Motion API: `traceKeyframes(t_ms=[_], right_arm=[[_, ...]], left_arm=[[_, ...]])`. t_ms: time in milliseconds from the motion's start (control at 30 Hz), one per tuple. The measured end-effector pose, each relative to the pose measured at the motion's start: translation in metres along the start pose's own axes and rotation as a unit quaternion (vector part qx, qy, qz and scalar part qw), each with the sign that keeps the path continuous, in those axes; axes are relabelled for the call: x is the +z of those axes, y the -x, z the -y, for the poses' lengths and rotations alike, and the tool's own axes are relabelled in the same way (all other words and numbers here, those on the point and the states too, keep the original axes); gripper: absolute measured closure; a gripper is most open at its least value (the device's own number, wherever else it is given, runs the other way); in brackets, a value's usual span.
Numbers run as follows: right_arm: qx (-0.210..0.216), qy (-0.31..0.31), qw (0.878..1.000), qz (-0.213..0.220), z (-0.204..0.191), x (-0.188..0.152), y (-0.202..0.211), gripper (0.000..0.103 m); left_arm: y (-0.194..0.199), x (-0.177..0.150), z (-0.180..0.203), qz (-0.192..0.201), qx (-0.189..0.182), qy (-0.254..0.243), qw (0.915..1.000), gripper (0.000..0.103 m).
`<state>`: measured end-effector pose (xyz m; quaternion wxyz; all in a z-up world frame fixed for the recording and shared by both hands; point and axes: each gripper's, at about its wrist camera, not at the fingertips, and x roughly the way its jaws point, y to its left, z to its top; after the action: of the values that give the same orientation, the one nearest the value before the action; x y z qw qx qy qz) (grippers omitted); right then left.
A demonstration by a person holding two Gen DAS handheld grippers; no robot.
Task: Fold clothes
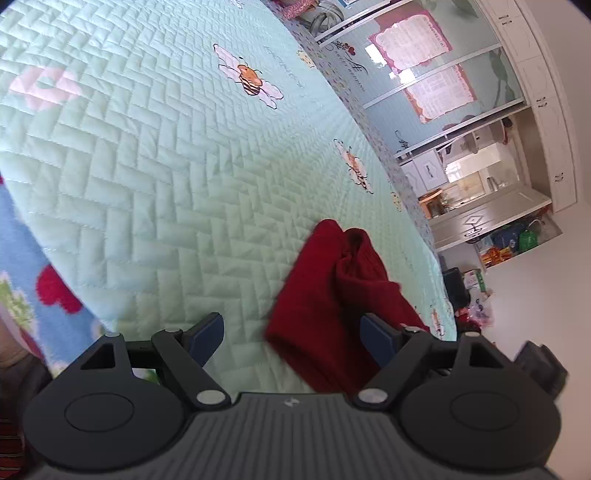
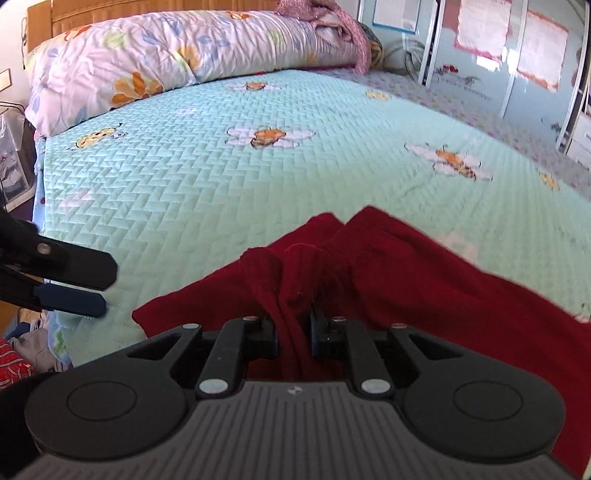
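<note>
A dark red knit garment [image 2: 424,273] lies bunched on the mint green quilted bedspread [image 2: 184,177], near its front edge. My right gripper [image 2: 293,328] is shut on a gathered fold of it, and the cloth spreads away to the right. My left gripper [image 1: 291,328] stands open, with its blue pads [image 1: 207,332] wide apart. In the left wrist view the red garment [image 1: 332,280] reaches between the fingers close to the right pad, but nothing presses on it. In the right wrist view the left gripper [image 2: 103,291] hovers at the bed's left edge, apart from the cloth.
A floral duvet [image 2: 147,55] and a pink blanket [image 2: 332,22] are piled at the head of the bed. Mirrored wardrobe doors [image 1: 424,74] run along the far side. Beyond the bed stand white cabinets [image 1: 480,218] and floor clutter [image 1: 509,243]. Other clothes [image 2: 14,362] lie below the bed's left edge.
</note>
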<state>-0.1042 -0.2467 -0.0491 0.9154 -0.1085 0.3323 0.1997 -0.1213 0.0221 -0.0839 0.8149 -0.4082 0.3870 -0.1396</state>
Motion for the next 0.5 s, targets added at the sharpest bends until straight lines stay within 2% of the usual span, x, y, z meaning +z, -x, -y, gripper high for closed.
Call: traceKeyframes(t_ms=[133, 267, 367, 433, 500], right_arm=[[-0.006, 0.0, 0.999, 0.04, -0.007, 0.03, 0.012, 0.087], [0.003, 0.02, 0.998, 0.065, -0.017, 0.043, 0.031, 0.087], [0.011, 0.075, 0.996, 0.038, -0.044, 0.031, 0.009, 0.087], [0.025, 0.087, 0.996, 0.007, -0.056, 0.015, -0.02, 0.083], [0.03, 0.087, 0.996, 0.005, -0.059, 0.004, -0.03, 0.08]], left_arm=[[-0.001, 0.002, -0.001, 0.007, -0.014, 0.004, 0.9999, 0.019], [0.001, 0.002, -0.003, 0.01, -0.01, 0.012, 0.9998, 0.019], [-0.001, 0.003, -0.003, 0.009, -0.002, 0.013, 0.9999, 0.019], [-0.001, 0.003, -0.003, 0.009, 0.002, 0.011, 0.9999, 0.019], [-0.001, 0.003, -0.004, 0.008, 0.004, 0.012, 0.9999, 0.019]])
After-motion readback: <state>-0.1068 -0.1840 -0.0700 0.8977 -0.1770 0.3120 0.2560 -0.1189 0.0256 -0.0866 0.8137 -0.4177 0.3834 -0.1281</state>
